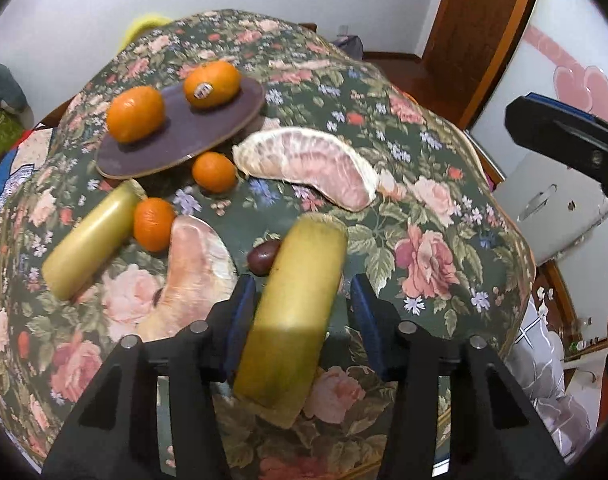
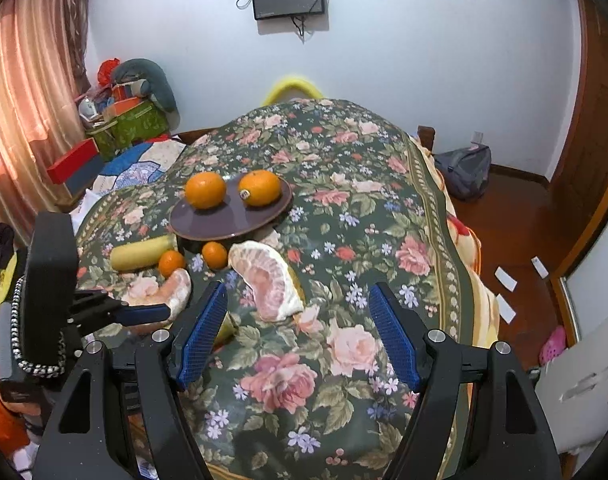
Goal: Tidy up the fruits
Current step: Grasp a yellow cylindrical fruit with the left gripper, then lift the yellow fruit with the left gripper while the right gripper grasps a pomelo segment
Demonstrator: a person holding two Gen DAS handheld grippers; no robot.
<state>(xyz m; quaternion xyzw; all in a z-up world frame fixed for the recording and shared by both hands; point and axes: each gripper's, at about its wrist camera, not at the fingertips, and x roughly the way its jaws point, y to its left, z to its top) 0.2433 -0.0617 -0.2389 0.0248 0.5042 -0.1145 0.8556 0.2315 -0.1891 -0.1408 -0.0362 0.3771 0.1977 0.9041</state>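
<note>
Left hand-held gripper (image 1: pixel 300 312) straddling a cut yellow-green stalk on the flowered bed.

The stalk (image 1: pixel 294 316) lies lengthwise between the pads; the left pad looks to touch it while the right shows a gap, probably a grip just forming. The plate (image 1: pixel 224 124) at eleven o'clock holds two oranges (image 1: pixel 135 114), likely the sorting spot. Small tangerines (image 1: pixel 214 172), pomelo wedges (image 1: pixel 316 164) and a second stalk (image 1: pixel 90 240) remain loose. The right hand-held gripper (image 2: pixel 298 332) hovers wide open, empty.

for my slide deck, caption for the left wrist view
Left gripper straddles a yellow-green fruit piece on the floral cloth.
</note>
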